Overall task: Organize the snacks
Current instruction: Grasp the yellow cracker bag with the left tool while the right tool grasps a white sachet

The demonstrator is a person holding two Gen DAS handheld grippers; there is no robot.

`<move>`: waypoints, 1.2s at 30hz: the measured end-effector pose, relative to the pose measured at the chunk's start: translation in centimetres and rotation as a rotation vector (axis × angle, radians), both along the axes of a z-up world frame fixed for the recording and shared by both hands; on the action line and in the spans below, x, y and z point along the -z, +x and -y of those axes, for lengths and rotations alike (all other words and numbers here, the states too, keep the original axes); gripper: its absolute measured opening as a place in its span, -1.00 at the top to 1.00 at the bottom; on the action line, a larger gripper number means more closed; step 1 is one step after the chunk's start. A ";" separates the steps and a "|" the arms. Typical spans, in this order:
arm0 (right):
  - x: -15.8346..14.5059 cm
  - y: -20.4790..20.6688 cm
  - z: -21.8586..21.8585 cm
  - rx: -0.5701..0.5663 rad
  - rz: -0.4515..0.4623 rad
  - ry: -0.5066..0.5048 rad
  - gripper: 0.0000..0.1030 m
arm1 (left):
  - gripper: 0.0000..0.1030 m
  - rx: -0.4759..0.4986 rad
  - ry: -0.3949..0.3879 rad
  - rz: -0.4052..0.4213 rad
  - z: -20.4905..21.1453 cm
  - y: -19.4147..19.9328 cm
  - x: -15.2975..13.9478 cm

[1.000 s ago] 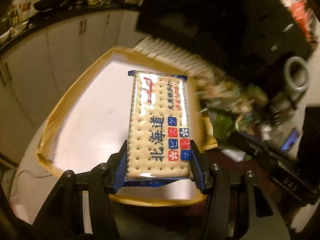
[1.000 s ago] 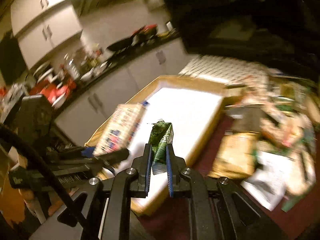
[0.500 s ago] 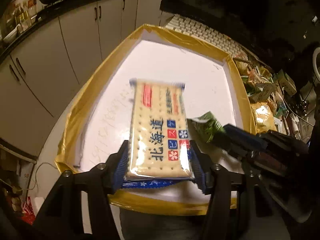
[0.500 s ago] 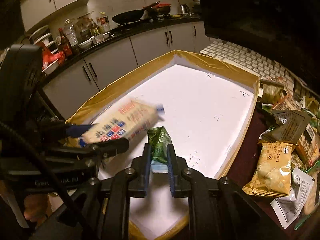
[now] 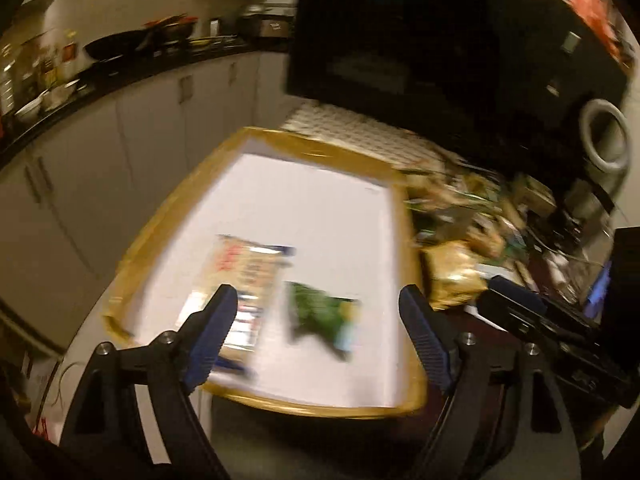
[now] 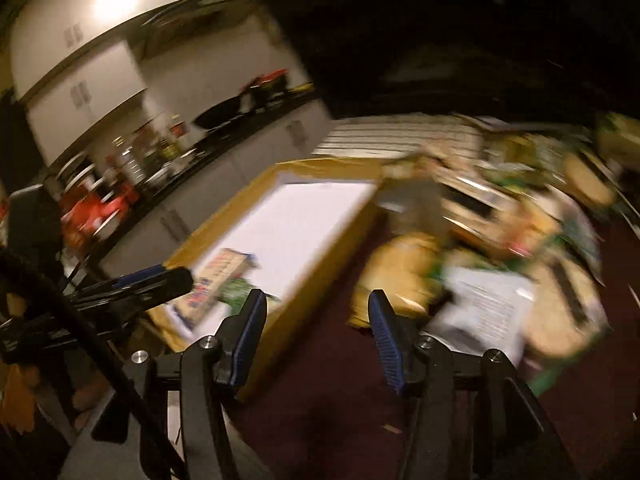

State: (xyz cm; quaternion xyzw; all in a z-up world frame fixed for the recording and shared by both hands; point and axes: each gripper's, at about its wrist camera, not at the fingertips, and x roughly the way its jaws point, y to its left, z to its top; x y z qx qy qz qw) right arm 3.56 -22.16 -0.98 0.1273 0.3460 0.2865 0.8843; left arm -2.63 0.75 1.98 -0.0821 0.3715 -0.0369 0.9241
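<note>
A cracker packet (image 5: 240, 276) and a small green packet (image 5: 324, 316) lie side by side on the white floor of the yellow-rimmed tray (image 5: 412, 236). My left gripper (image 5: 318, 330) hangs above them, jaws opening wide with nothing between the pads. In the right wrist view the cracker packet (image 6: 218, 276) and green packet (image 6: 236, 290) lie at the tray's (image 6: 320, 252) near left corner. My right gripper (image 6: 316, 334) is opening, empty, over the dark red tabletop beside the tray. The left gripper's finger (image 6: 156, 280) shows at left. Both views are blurred.
A heap of snack bags (image 6: 520, 216) covers the table right of the tray, with a yellow bag (image 6: 400, 276) nearest. A white keyboard (image 5: 360, 132) and a dark monitor (image 5: 420, 40) stand behind the tray. Kitchen cabinets (image 5: 100, 152) line the left.
Both grippers opened and let go: the cracker packet and the green packet now lie in the tray. Both grippers pulled back, the right one swinging right, off the tray.
</note>
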 end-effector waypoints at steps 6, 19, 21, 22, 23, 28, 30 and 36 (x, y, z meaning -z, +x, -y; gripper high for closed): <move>2.0 -0.6 5.4 0.123 -0.089 0.047 -0.03 | -0.62 0.132 0.029 -0.044 5.9 1.2 0.0; 3.3 2.5 4.3 0.291 -0.158 -0.110 -0.02 | -0.62 0.155 0.048 -0.076 8.2 1.6 -0.1; 3.4 2.4 3.0 0.297 -0.149 -0.172 -0.02 | -0.62 0.156 0.049 -0.084 8.2 1.9 0.0; 3.7 2.4 2.5 0.288 -0.154 -0.190 -0.01 | -0.62 0.158 0.050 -0.085 8.2 2.1 -0.1; 4.0 2.2 2.0 0.290 -0.152 -0.215 0.06 | -0.62 0.160 0.049 -0.086 8.1 2.2 -0.1; 3.9 2.0 2.8 0.288 -0.141 -0.206 0.22 | -0.62 0.203 0.046 -0.091 9.0 3.4 -0.5; 3.5 1.8 3.8 0.277 -0.133 -0.145 0.24 | -0.62 0.237 0.028 -0.119 9.6 4.4 -0.1; 1.1 -0.5 8.1 0.368 0.019 -0.051 0.25 | -0.61 0.284 0.001 -0.203 12.1 7.2 1.1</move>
